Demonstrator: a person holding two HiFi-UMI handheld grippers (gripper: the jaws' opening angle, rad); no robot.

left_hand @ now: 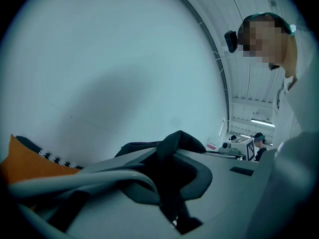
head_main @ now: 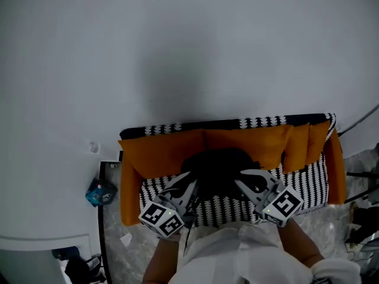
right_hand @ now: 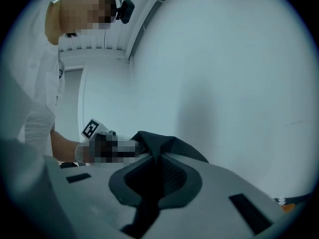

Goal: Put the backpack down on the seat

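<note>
A black backpack (head_main: 216, 167) hangs between my two grippers, over the black-and-white patterned seat (head_main: 237, 209) of a sofa with orange back cushions (head_main: 166, 149). My left gripper (head_main: 188, 185) is shut on a fold of the backpack's black fabric (left_hand: 174, 143) at its left side. On the bag's right side my right gripper (head_main: 247, 179) is also shut, pinching black fabric (right_hand: 164, 143) between its pads. In the head view the bag's lower part is hidden behind the grippers, so I cannot tell whether it touches the seat.
A plain white wall rises right behind the sofa. Left of the sofa a blue object (head_main: 100, 193) lies on a dark-framed side table. Cables and dark gear (head_main: 361, 218) stand at the right. The floor in front is pale marble (head_main: 127, 250).
</note>
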